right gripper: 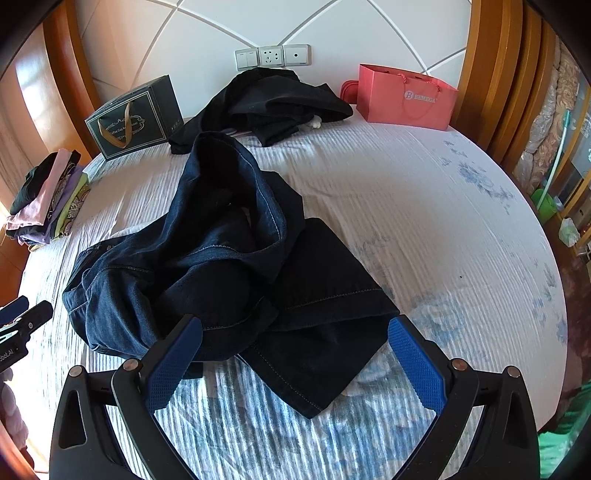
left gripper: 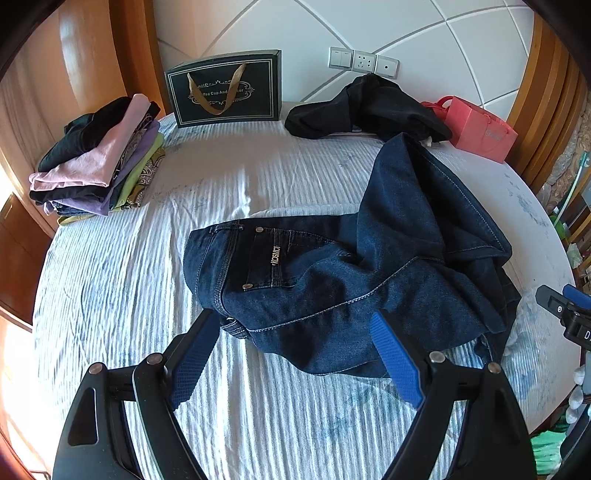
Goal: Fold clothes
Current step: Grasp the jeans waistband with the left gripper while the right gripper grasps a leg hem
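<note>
A: Where are the jeans (left gripper: pixel 332 280) lying?

B: Crumpled mid-bed, waistband toward the folded stack (left gripper: pixel 99 162), legs trailing away from it. The left gripper (left gripper: pixel 295 365) is hovering at the waistband end, the right gripper (right gripper: pixel 295 365) over a leg hem; both are gaping wide, gripping nothing.

A: Surface?

B: A striped sheet (right gripper: pixel 443 229), with a headboard (right gripper: pixel 332 26) beyond the jeans.

Place: home bedroom
Bed: white sheet (left gripper: pixel 258 424) under the tools
Ahead: padded headboard (right gripper: pixel 207 40), wall sockets (right gripper: pixel 272 56)
Far left: folded clothes (left gripper: pixel 99 158)
Sides: wooden frame (right gripper: pixel 491 62)
</note>
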`<state>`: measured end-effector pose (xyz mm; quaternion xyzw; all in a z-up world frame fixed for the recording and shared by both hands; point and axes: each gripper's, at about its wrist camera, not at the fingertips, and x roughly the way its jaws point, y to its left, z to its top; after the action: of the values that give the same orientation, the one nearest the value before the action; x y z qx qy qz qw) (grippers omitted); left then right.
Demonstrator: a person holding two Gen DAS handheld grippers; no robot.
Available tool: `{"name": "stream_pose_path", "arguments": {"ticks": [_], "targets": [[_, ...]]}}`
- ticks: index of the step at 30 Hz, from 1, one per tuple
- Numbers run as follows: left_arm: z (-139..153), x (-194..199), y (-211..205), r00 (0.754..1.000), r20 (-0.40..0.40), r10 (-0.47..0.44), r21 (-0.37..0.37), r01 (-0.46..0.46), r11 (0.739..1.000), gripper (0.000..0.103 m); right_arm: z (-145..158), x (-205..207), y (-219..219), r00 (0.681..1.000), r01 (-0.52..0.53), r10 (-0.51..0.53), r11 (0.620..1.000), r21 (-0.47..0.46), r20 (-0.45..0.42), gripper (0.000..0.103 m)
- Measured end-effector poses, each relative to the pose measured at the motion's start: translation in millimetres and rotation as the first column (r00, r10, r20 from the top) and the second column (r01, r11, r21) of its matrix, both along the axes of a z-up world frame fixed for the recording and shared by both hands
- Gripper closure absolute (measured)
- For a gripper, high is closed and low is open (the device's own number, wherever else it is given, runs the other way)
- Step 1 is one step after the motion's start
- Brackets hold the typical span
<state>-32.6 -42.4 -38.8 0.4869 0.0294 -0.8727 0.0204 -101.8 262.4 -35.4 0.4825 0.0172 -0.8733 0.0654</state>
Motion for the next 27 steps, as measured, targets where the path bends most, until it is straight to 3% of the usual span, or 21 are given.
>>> {"name": "stream_pose_path", "arguments": {"ticks": [7,12,17,19,22,23,24,27], "targets": [[-29.4,-22.7,-26.1,0.999,0.038,0.014,-0.013,-0.013,1.000,0.018,-15.9,-24.8,1.6,0.999,-0.019,0.019,1.000,-0.009,0.039,0.002],[-49.3,-45.2,-35.7,0.999,0.042,0.017,-0.014,-0.017,1.000,0.019,-19.2,-53.3,-3.1,0.998,-0.025,0.026,0.999,-0.034,0.054,0.012],[-50.4,-68.4,-56.5,0.996,0.020,0.087,-0.009,-0.087,0.996,0.021,-19.7,-89.6,-13.2,0.999,-0.022,0.024,0.998,-0.054,0.046,0.012],[-52.4,-78.9,-63.1,0.996,0.026,0.085,-0.012,-0.085,0.996,0.021,-32.0,-103.4,-17.9,0.995,-0.023,0.030,0.997,-0.072,0.094,0.013],[-78.0,-99.0,-63.5,0.994,0.092,0.058,-0.036,-0.055,0.998,0.022,-56.6,-117.0,-25.4,0.982,-0.028,0.046,0.994,-0.104,0.183,0.028],[-88.5,-104.2,-62.8,0.991,0.121,0.049,-0.033,-0.046,0.998,0.029,-65.2,-118.2,-28.4,0.977,-0.029,0.052,0.993,-0.112,0.208,0.033],[-98.6,-107.3,-61.6,0.988,0.145,0.045,-0.023,-0.042,0.999,0.036,-71.4,-118.0,-30.6,0.974,-0.029,0.053,0.993,-0.111,0.221,0.034],[-117.3,-111.9,-55.4,0.985,0.168,0.044,-0.027,-0.040,0.999,0.041,-83.8,-115.7,-34.8,0.970,-0.030,0.051,0.995,-0.091,0.237,0.040]]}}
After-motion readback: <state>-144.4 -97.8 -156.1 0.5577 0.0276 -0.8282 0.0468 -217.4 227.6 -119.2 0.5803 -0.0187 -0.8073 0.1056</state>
